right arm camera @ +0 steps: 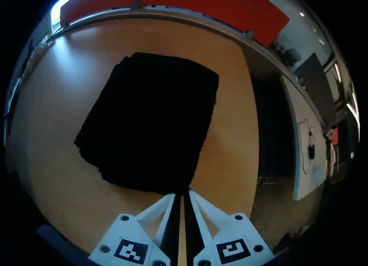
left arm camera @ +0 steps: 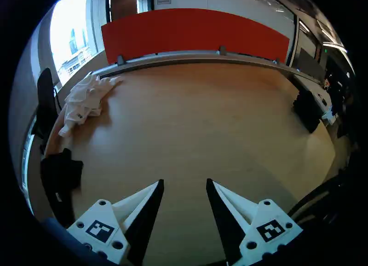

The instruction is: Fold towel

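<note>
Right gripper view: right gripper [right arm camera: 182, 197] closed at towel [right arm camera: 147, 118] edge; left gripper [left arm camera: 184, 185] open. Final fold likely; needs edge lifted across.

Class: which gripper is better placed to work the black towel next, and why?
Right, likely. The right gripper sits at the near edge of the black towel, jaws almost closed; the left gripper, jaws open, faces bare table.
</note>
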Available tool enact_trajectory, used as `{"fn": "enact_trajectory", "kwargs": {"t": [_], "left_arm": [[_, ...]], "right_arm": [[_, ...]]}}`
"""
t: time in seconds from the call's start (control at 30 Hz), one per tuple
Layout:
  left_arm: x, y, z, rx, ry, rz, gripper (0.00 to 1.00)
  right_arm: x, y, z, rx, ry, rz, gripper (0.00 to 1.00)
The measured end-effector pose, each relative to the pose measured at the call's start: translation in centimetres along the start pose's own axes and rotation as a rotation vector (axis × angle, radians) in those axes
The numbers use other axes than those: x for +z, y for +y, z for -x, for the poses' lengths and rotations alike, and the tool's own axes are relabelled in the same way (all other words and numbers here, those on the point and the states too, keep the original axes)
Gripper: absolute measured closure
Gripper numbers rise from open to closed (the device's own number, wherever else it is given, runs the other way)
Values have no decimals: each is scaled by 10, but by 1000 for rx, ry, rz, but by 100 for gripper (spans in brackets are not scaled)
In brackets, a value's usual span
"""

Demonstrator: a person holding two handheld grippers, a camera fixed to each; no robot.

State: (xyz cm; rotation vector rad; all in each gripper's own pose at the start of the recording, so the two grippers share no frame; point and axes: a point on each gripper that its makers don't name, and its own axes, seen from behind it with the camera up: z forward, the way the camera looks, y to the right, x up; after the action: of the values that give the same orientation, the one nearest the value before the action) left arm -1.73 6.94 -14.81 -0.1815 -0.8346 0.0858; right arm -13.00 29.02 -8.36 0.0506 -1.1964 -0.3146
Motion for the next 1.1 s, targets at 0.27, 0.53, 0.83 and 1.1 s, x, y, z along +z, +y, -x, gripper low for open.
{"fn": "enact_trajectory", "kwargs": {"t": [0.27,0.53,0.83,1.1], "left_arm": [[-2,-1,2,2,-1,-4,33],[-4,-2,2,1,3,-5,33],[-4,-2,-1,-11,12,3,33],[-2,0,-3,-8,20,11,33]], "right_arm": [[3,2,0,7,-5,19,95],[1,0,0,5,3,23,94],[-10,0,-3,9,39,33,92],[-19,0,-5,19,64,52,81]]}}
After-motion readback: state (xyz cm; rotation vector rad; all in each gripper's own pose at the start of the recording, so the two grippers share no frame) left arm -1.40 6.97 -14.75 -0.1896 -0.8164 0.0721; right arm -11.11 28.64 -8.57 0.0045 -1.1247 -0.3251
